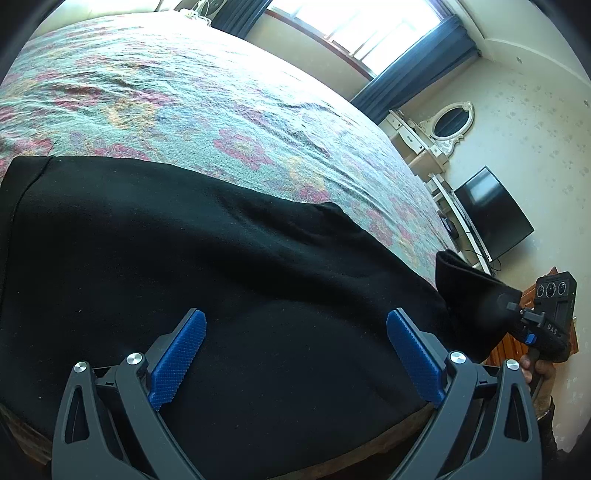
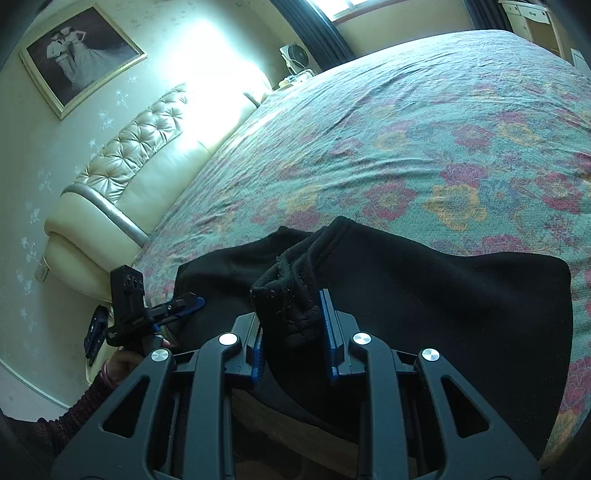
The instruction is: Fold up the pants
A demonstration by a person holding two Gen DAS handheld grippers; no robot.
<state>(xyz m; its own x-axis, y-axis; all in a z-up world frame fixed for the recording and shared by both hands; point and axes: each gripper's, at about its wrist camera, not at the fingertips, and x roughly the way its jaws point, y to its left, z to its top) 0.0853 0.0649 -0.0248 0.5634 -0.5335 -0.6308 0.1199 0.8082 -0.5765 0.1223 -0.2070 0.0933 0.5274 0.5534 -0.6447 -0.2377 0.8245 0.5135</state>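
Black pants (image 1: 221, 258) lie spread on the floral bedspread (image 1: 184, 92) near the bed's front edge. My left gripper (image 1: 295, 317) hovers just over them, open, with nothing between its blue pads (image 1: 177, 362). At the right, my right gripper (image 1: 517, 314) holds up a bunched end of the cloth. In the right wrist view that bunched hem (image 2: 291, 310) is pinched between the pads of my right gripper (image 2: 290, 310), lifted off the rest of the pants (image 2: 443, 295). The left gripper (image 2: 188, 304) shows at the left, over the pants' edge.
A padded cream headboard (image 2: 129, 158) and a framed picture (image 2: 81, 55) are on the left wall. A dark TV (image 1: 491, 218) and an oval mirror (image 1: 452, 122) stand beyond the bed's far side. The window (image 1: 362, 29) is bright. A sleeve (image 2: 74, 410) shows low left.
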